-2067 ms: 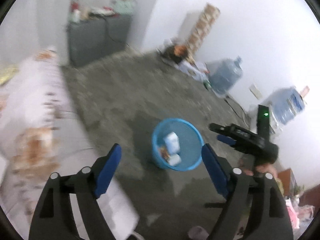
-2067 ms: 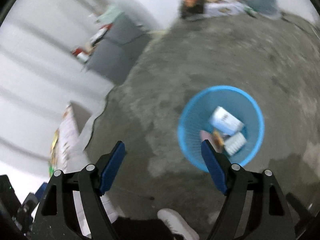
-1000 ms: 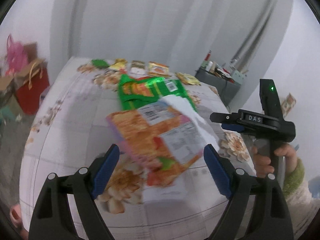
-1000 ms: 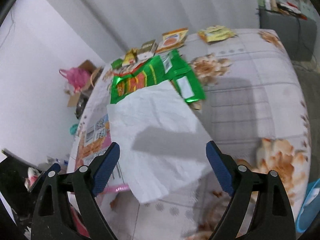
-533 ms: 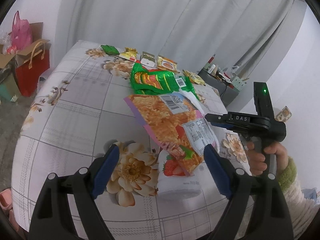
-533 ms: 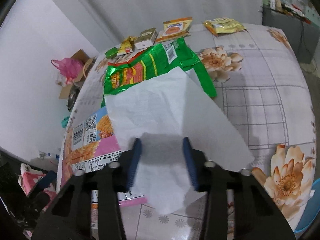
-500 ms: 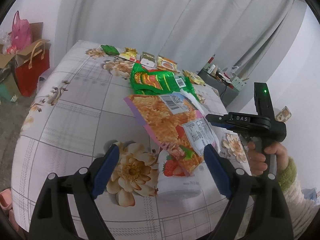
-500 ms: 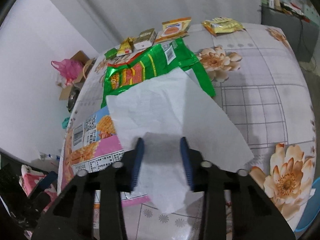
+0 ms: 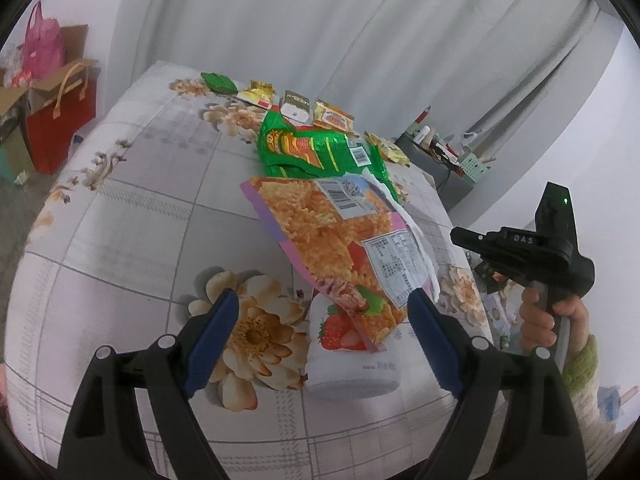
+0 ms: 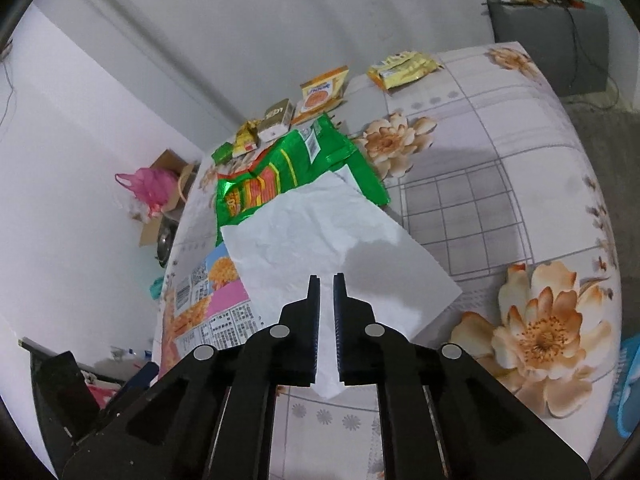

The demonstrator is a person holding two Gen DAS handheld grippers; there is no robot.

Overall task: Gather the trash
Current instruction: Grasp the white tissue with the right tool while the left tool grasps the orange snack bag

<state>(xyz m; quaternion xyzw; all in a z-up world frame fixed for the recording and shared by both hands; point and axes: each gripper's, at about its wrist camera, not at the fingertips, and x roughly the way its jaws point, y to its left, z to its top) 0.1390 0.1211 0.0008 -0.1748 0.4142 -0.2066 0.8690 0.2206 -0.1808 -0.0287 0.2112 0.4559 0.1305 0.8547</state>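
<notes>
A white sheet of paper [image 10: 320, 232] lies over an orange snack bag [image 10: 192, 304] and a green snack bag [image 10: 280, 172] on the flower-print table [image 10: 500, 208]. My right gripper [image 10: 327, 280] is closing: its jaws stand a narrow slit apart with the paper's near corner between them. My left gripper [image 9: 322, 300] hangs open above the orange snack bag [image 9: 332, 240] and a white strawberry-print pack [image 9: 348, 364], touching neither. The green bag [image 9: 312, 148] lies beyond.
Several small wrappers [image 9: 296, 102] lie along the table's far edge, and a yellow one [image 10: 404, 66] lies apart. A person's hand [image 9: 540, 320] holds the right tool. A red bag [image 9: 60, 120], a grey cabinet [image 10: 552, 32] and a blue bin's rim [image 10: 628, 384] surround the table.
Both views swung from the blue bin on the floor to the table. The right jaws went from wide apart to a narrow slit over the white paper. The left gripper stayed open.
</notes>
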